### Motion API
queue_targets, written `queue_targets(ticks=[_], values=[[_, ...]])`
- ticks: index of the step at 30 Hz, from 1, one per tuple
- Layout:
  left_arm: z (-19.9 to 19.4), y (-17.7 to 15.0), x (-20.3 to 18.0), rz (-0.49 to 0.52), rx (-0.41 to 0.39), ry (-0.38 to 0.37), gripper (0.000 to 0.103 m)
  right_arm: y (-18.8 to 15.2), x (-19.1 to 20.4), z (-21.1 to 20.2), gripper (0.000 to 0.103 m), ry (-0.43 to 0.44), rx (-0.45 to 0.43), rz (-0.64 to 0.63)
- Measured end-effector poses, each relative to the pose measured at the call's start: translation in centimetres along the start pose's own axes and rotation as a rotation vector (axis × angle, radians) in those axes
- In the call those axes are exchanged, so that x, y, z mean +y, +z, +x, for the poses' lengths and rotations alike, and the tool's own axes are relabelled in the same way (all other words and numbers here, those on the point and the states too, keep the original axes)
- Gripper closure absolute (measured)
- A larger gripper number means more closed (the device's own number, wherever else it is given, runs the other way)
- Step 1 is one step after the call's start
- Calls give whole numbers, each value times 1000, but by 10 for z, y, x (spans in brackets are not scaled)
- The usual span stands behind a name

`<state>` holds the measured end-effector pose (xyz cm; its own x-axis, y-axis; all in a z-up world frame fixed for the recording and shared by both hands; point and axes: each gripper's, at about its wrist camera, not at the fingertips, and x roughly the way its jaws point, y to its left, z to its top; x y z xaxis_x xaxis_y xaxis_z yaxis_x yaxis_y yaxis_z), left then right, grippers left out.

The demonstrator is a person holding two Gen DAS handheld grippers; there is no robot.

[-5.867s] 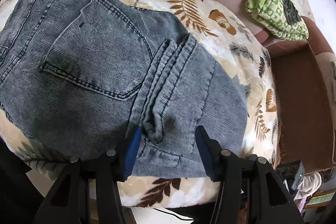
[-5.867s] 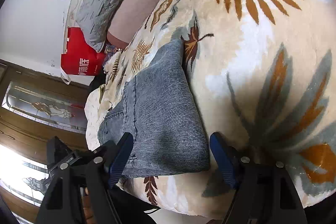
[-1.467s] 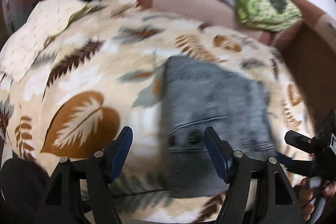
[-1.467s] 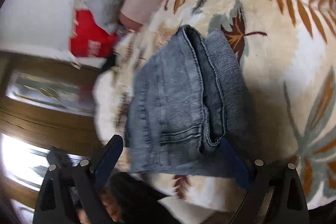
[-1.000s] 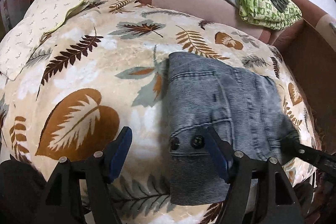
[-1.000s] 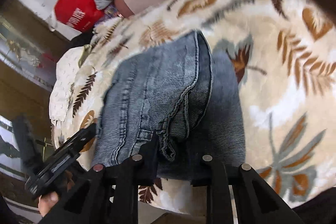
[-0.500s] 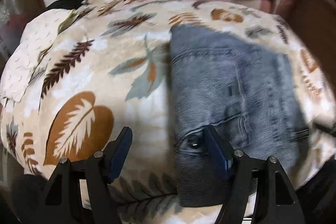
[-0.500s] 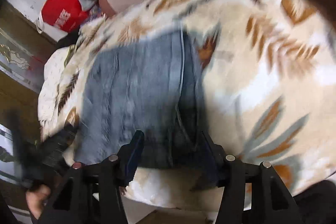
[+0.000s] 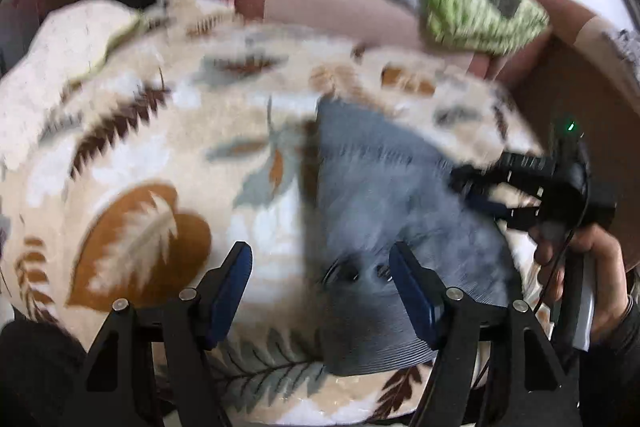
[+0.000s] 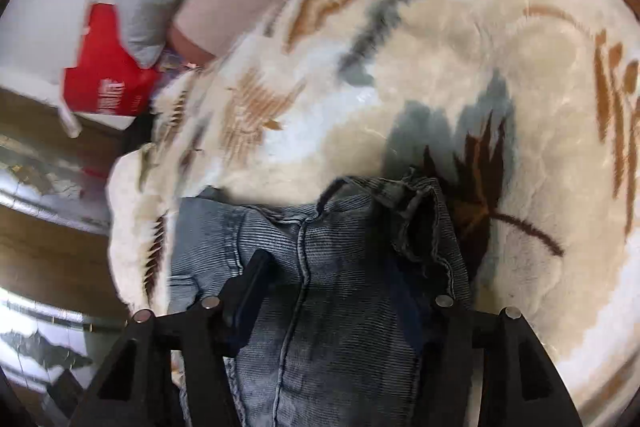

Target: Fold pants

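Pants (image 9: 384, 187) are lying folded into a compact block on the leaf-print blanket (image 9: 160, 155), lower centre-right of the left wrist frame, waist buttons facing the camera.

Left gripper (image 9: 320, 291) is hovering at the near edge of the block, jaws wide apart, gripping nothing. Its right finger (image 9: 412, 291) is sitting over the denim, its left one over bare blanket.

Right gripper (image 10: 336, 291) is pressing into the stack from the frame's bottom centre, jaws apart with denim bunched between them; can't tell if it's actually pinching the fabric. In the left view the right gripper (image 9: 520, 187) is coming in from the right edge, hand (image 9: 588, 267) on the handle.

Risks, my read:
- Loose hem layers are curling up at the top right of the block in the right view. If those jaws drag out, they're likely peeling the top layer back and undoing the fold.
- Plush blanket is soft, so pushing sideways could be skewing the whole stack.
- Left view is motion-blurred, so edge alignment is hard to judge.
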<state>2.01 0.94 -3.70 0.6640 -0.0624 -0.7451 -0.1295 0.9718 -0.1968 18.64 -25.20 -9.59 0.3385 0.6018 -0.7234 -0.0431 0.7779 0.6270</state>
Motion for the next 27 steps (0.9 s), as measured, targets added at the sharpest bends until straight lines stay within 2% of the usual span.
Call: queue_targets(ticks=[1,2,3,4,5,7,8,9,10,11,12,14,16,19,21,22,23,24,25,27], values=[[4,0,-4,20,15,-1,31,-1,7,-4,41,-38,8,-16],[15,-4,-9,55,65,2,31,-2,11,-8,41,-64,8,-25],[39,-16,-18,122,164,30,31,-4,18,-14,41,-75,-2,-41],[48,-23,-19,138,171,45,28,-10,27,-25,41,-62,-24,-79],[49,-26,-15,121,138,37,26,-17,34,-35,41,-47,-40,-105],[48,-21,-12,96,155,16,26,-40,48,-51,37,7,-61,-164],[48,-20,-11,97,159,11,26,-52,52,-50,35,-5,-54,-198],[46,-19,-11,94,156,2,26,-64,48,-43,34,-53,-36,-223],[43,-17,-9,69,154,-27,27,-79,34,-22,34,-149,29,-237],[39,-16,-4,36,156,-57,27,-88,22,-9,36,-170,74,-245],[30,-14,1,-12,135,-82,27,-94,21,-9,36,-166,24,-292],[14,-11,10,-51,63,-76,27,-96,38,-16,36,-207,15,-341],[5,-8,22,-102,24,-79,27,-90,50,-22,36,-229,8,-344],[9,-9,40,-186,48,-83,27,-91,68,-41,36,-188,-55,-397],[10,-8,43,-212,48,-87,28,-97,67,-35,32,-203,-34,-411],[10,-7,39,-192,49,-88,28,-105,52,-16,32,-278,29,-424],[13,-6,33,-157,57,-85,28,-109,44,-4,31,-306,51,-449],[17,-9,20,-86,81,-76,28,-114,44,-4,31,-307,5,-492],[20,-11,14,-50,95,-73,27,-115,52,-8,31,-326,0,-508],[26,-19,7,-18,132,-70,27,-112,61,-21,31,-321,-10,-483]])
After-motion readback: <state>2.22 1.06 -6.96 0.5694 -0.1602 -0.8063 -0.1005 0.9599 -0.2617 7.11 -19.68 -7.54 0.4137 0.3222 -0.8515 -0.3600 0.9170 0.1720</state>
